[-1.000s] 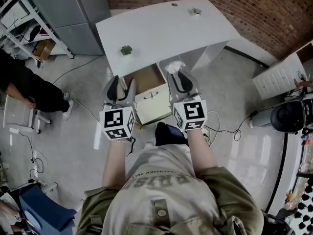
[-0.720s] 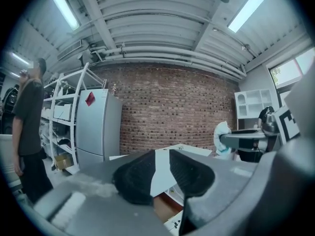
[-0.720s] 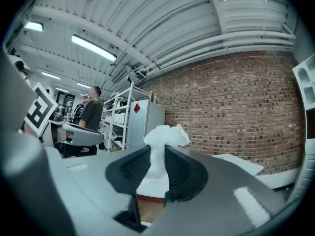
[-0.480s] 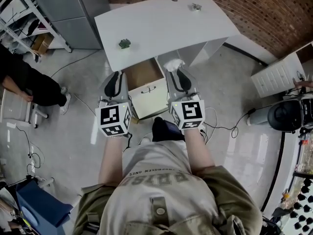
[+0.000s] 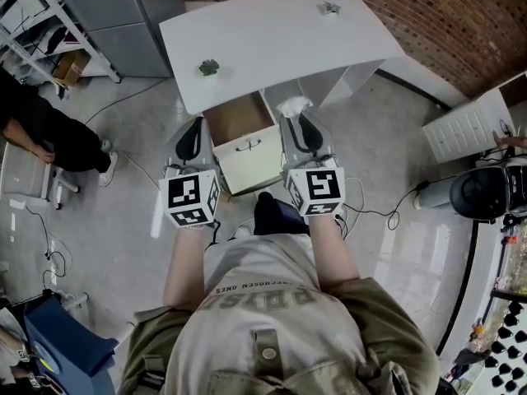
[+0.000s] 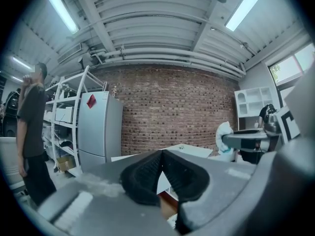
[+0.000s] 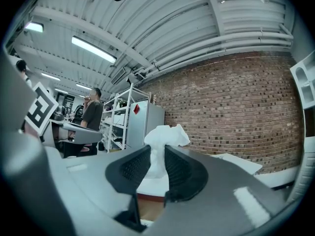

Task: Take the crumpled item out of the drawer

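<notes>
- Grip on our right side: the right tongs [image 7: 158,156] pinch the white crumpled item [image 7: 165,134]. Its lower part is squeezed between the ribbed pads and its top bulges out above them.
- Our left tongs [image 6: 161,156] have just been closing and are now pressed together, with nothing between them.
- In the head view we hold both pairs roughly level, one on each side of the open drawer [image 5: 251,167]. The left tongs are along its left edge and the right tongs along its right edge, with the marker cubes toward our body.
- The crumpled item sits at the tip of the right tongs, outside the drawer by its far right corner. It is close to the front edge of the white surface [image 5: 272,39].
- The drawer has a brown inside and a white front with a small handle.
- On the surface a small green plant [image 5: 209,67] stands near the front left, and another small object [image 5: 331,8] stands well apart from it toward the far side.
- Beyond the surface we see a brick wall [image 6: 172,107].
- To the left stand a grey cabinet [image 6: 98,127] and a white shelving rack [image 6: 64,117]. A person in dark clothing [image 6: 32,127] stands beside the rack.
</notes>
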`<control>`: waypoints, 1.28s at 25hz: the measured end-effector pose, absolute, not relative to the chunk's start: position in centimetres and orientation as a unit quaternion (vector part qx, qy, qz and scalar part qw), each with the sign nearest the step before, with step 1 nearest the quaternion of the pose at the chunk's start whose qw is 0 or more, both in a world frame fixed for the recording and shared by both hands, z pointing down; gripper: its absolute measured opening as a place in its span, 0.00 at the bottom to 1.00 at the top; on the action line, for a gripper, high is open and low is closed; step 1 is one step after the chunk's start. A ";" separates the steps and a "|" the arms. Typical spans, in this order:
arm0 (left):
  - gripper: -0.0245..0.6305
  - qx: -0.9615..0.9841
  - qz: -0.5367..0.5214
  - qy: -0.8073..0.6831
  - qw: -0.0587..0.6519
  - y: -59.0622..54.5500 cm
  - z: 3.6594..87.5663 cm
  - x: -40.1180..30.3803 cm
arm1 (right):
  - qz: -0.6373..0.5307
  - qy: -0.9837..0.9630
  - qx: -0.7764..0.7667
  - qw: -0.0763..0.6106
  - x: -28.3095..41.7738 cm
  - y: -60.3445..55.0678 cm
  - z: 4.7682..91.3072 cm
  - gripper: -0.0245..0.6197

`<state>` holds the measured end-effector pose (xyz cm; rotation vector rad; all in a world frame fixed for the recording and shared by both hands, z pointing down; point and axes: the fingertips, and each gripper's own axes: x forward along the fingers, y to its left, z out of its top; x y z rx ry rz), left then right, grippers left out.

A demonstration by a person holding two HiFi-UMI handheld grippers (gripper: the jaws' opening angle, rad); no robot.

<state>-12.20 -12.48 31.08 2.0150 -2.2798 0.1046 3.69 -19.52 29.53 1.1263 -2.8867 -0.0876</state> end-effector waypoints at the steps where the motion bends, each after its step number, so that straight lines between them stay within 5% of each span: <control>1: 0.05 0.661 0.035 -0.748 0.047 -12.5 31.0 -12.1 | -0.029 -0.931 0.364 0.019 3.8 -19.5 29.5 0.18; 32: 0.05 0.663 0.037 -0.747 0.040 -12.4 30.4 -11.6 | -0.052 -0.923 0.381 -0.001 4.9 -19.0 28.5 0.16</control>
